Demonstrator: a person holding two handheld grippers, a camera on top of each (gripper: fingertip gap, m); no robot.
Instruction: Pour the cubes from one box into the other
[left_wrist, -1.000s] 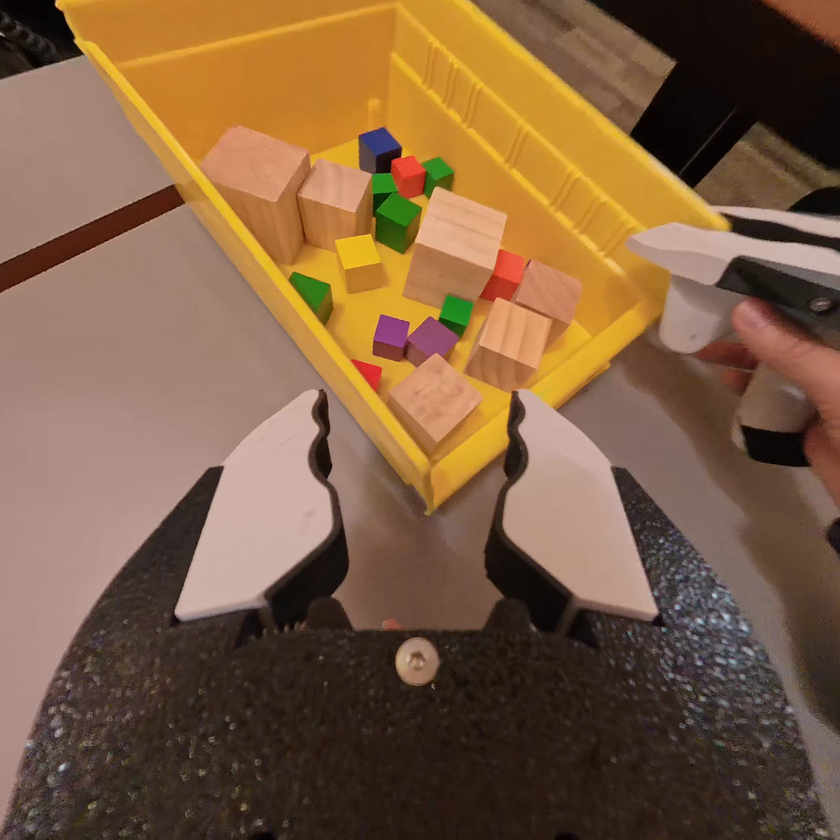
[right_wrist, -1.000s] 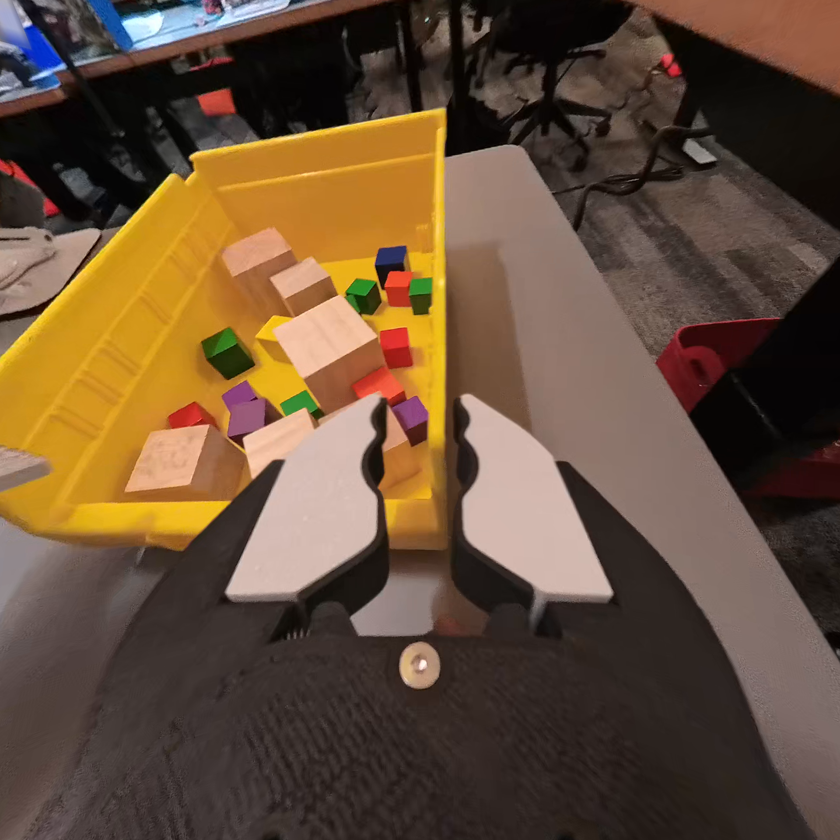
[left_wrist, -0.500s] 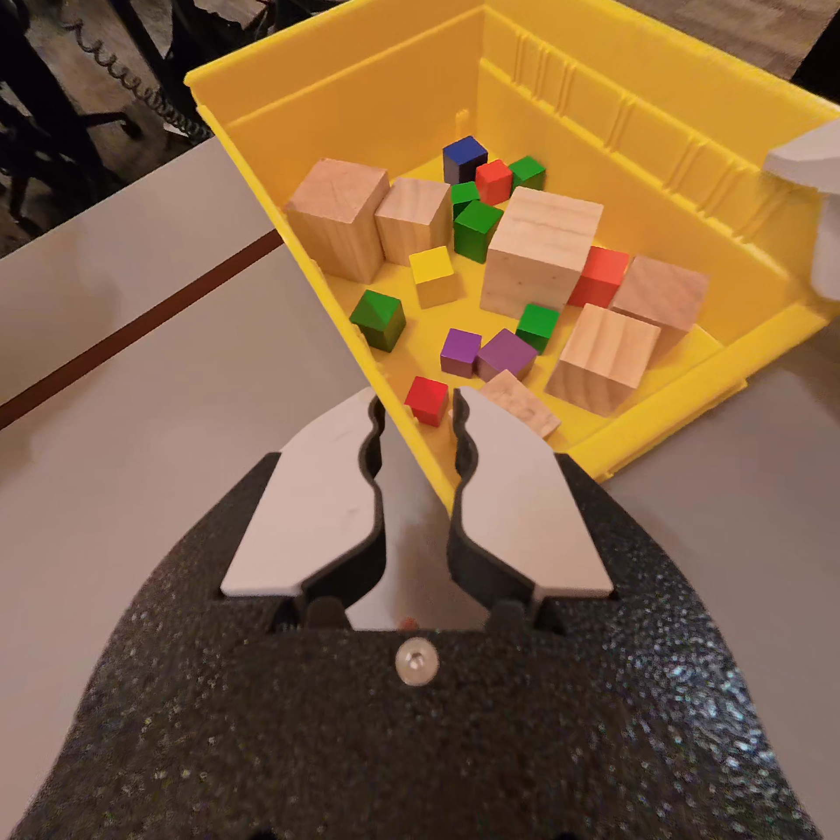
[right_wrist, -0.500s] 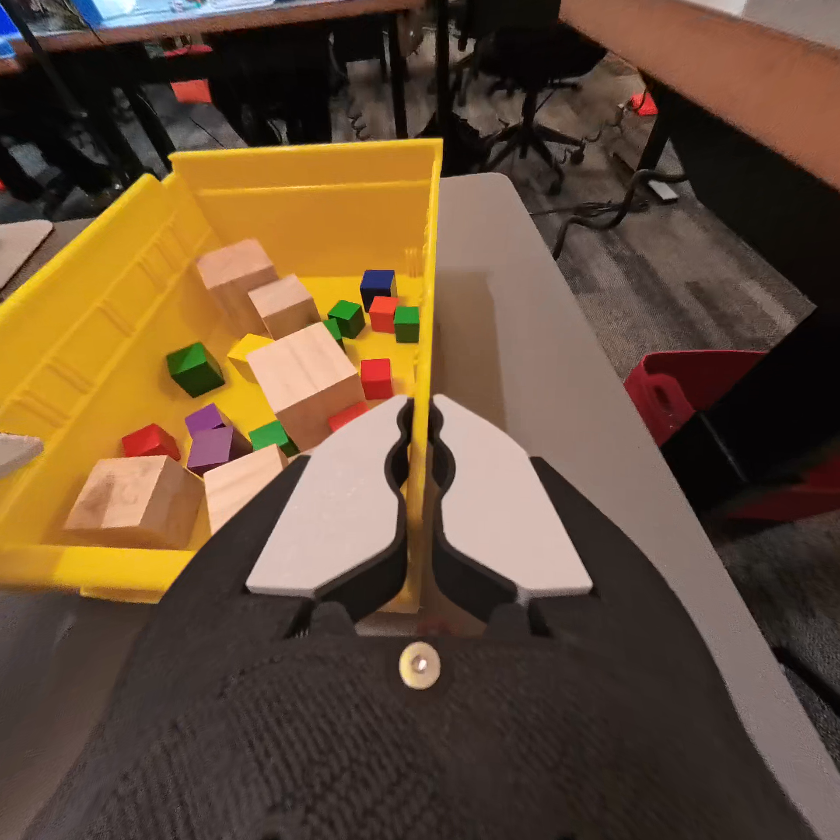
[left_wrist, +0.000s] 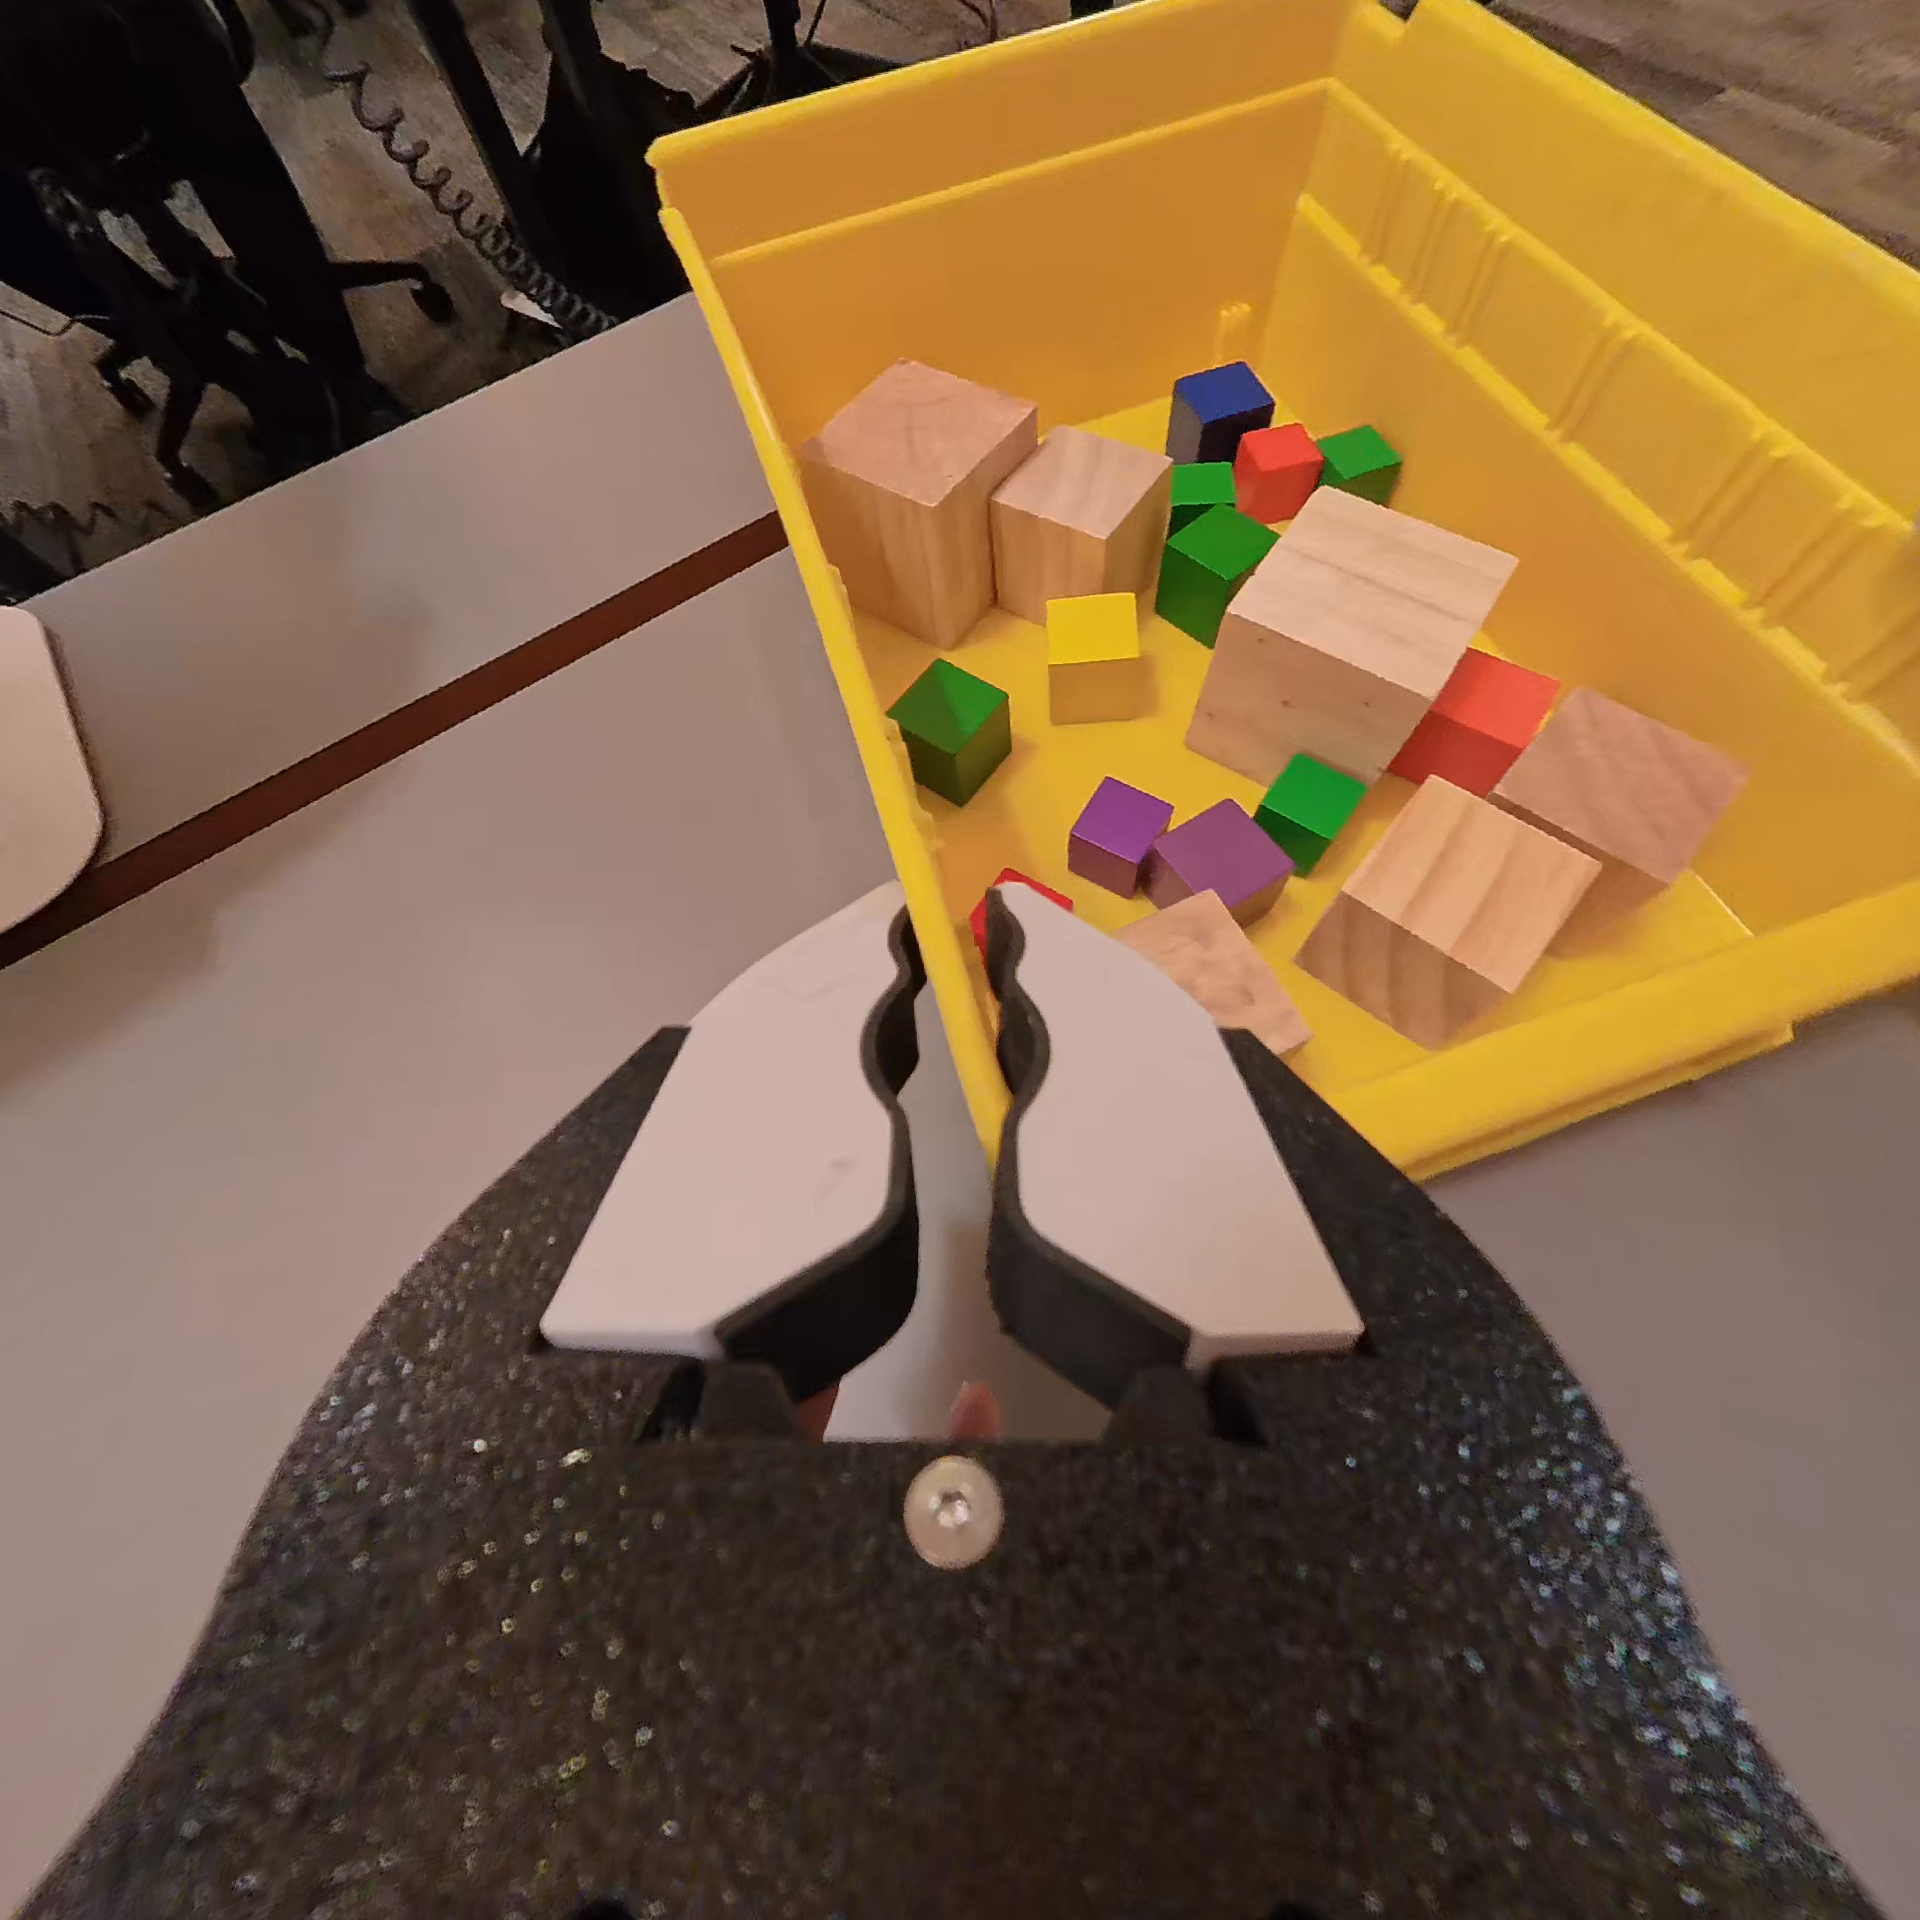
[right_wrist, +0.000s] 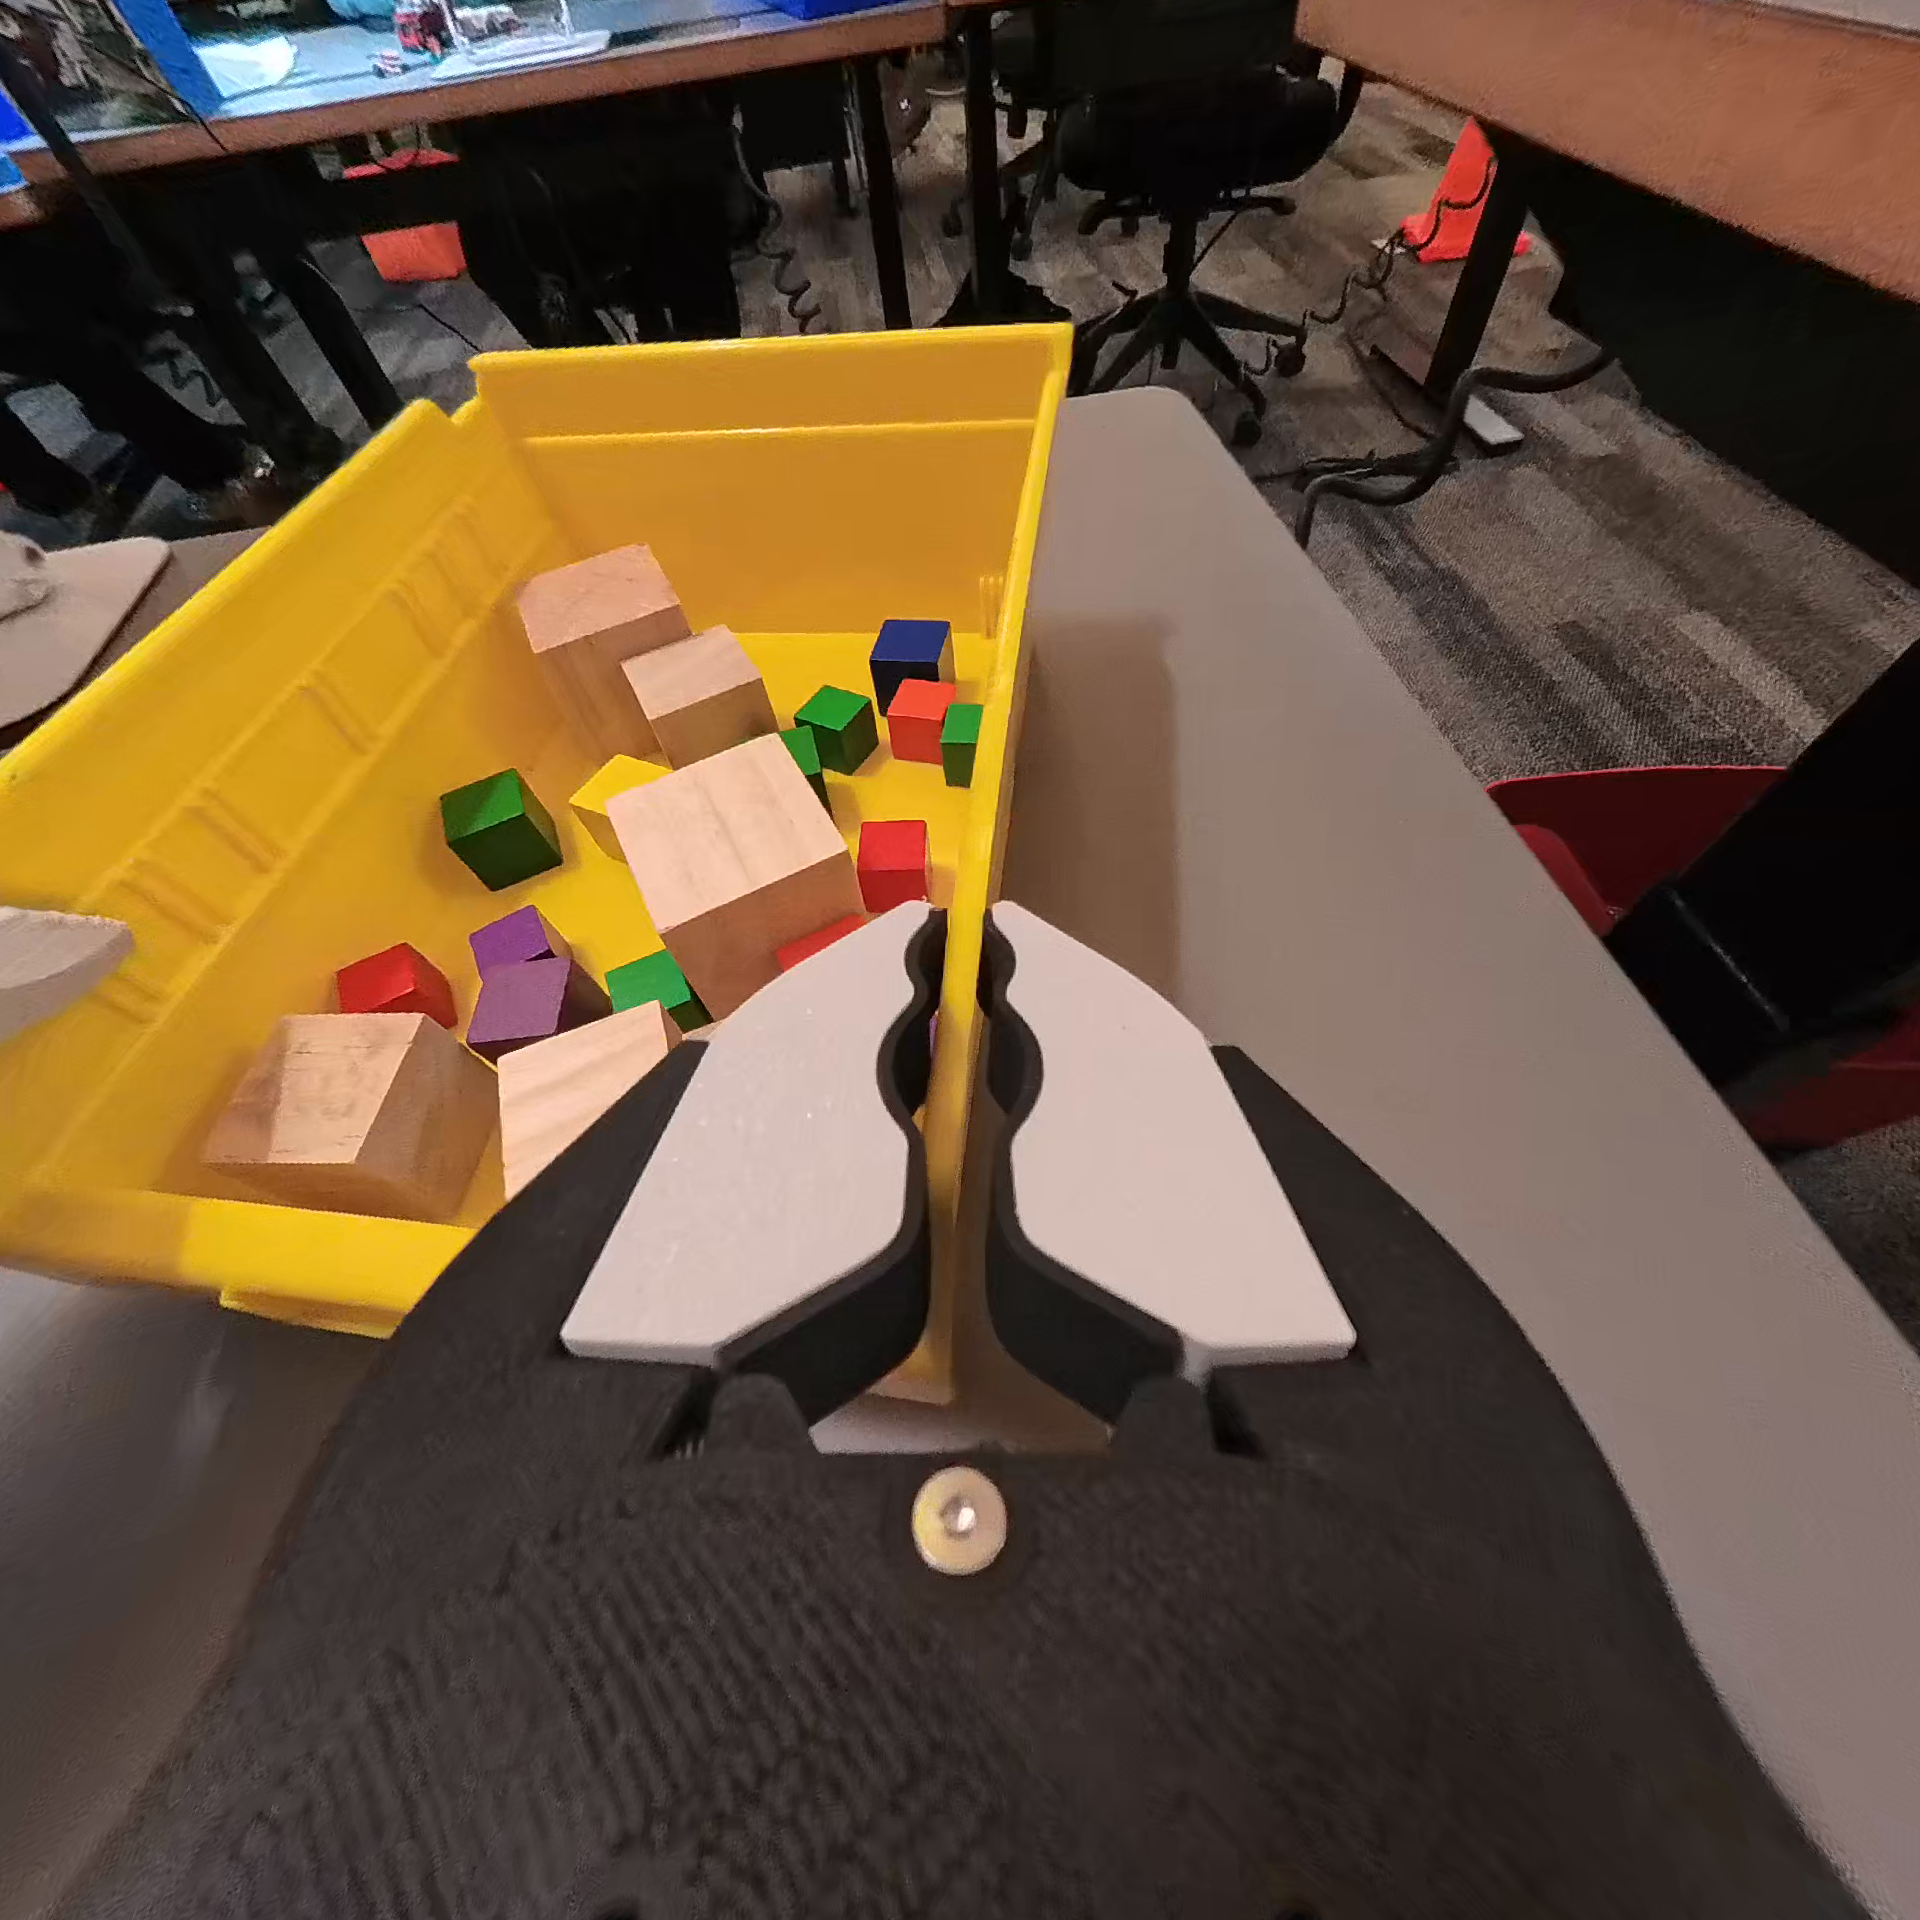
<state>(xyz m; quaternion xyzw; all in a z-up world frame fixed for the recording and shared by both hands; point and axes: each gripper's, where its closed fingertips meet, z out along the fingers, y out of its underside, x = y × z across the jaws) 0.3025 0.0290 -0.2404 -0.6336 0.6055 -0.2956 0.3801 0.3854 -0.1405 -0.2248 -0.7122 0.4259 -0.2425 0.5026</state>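
Left tool (left_wrist: 948, 920) clamped on one side wall of the yellow box (left_wrist: 1039, 218); right tool (right_wrist: 964, 920) pinched on the opposite wall. Box on the grey tabletop (left_wrist: 364, 1039), near its far end. Inside, scattered across the floor: large plain wooden cubes (right_wrist: 727, 842) among small green, red, purple, yellow and blue cubes (left_wrist: 1216, 416). Beyond, office chair (right_wrist: 1184, 208) on carpet.

Red cube (left_wrist: 1023, 896) behind tool (left_wrist: 948, 925)
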